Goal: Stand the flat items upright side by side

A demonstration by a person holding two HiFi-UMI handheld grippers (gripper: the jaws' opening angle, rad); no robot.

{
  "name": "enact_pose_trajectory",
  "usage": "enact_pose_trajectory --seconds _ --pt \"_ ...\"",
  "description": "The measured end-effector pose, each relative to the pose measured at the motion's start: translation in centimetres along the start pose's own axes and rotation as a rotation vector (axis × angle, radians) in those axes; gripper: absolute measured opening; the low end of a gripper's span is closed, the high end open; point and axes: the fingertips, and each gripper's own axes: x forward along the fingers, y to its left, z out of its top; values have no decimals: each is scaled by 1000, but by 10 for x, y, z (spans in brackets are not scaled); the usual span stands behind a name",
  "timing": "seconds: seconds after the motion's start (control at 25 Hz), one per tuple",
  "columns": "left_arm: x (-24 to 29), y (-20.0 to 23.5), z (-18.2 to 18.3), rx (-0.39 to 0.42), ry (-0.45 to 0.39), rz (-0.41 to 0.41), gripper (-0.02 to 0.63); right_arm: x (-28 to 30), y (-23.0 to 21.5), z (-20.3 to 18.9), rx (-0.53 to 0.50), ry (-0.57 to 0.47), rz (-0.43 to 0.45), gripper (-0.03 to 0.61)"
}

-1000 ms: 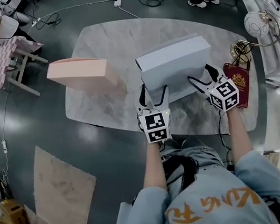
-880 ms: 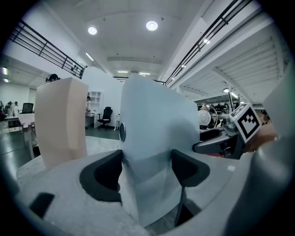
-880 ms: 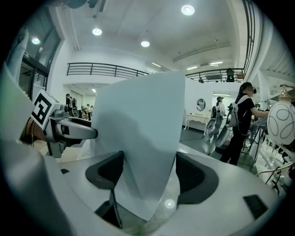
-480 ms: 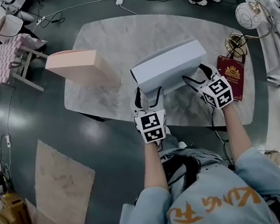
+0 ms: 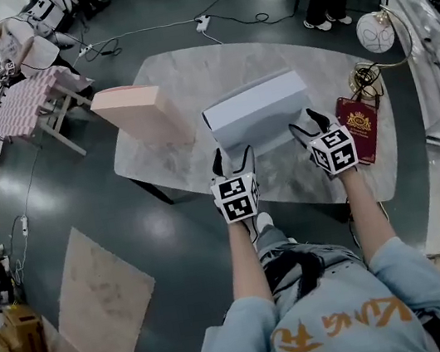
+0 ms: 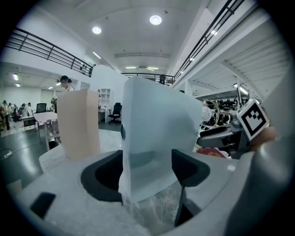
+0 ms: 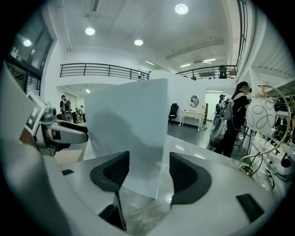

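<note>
Oval marble tabletop lay bare beyond; my left fingers gripped the upright pale-grey box (right fingers were closing round it, not touching).

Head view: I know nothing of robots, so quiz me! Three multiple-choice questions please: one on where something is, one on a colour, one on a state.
1. Where is the pale grey box?
A. right of the pink box
B. on the floor
C. on top of the pink box

2. What colour is the booklet at the table's right end?
A. green
B. red
C. black

3. The pink box is:
A. lying flat
B. crushed
C. standing upright

Answers:
1 A, it shows to that box's right.
2 B, its cover is dark red.
3 C, it stands tall on a narrow side.
</note>
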Motion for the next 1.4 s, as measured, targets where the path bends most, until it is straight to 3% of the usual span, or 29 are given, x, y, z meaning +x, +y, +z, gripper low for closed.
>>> enact_pose_trajectory --seconds 0.24,0.56,0.76,1.0,1.2,1.4 --pt "-28 -13 10 -40 -50 24 317 -35 -2 10 109 -85 -36 179" --pt "-67 -21 15 -75 -118 58 211 -69 18 22 155 -184 -12 2" --pt "-83 -24 9 -76 -114 69 153 -87 34 24 186 -251 37 0" --pt "-100 -18 4 -50 -113 108 12 -95 48 20 240 -279 59 0" --pt "-105 -6 2 -9 -89 145 12 -87 55 16 253 -263 48 0" --pt "-103 3 -5 -7 -61 121 12 -74 57 10 238 -229 10 0"
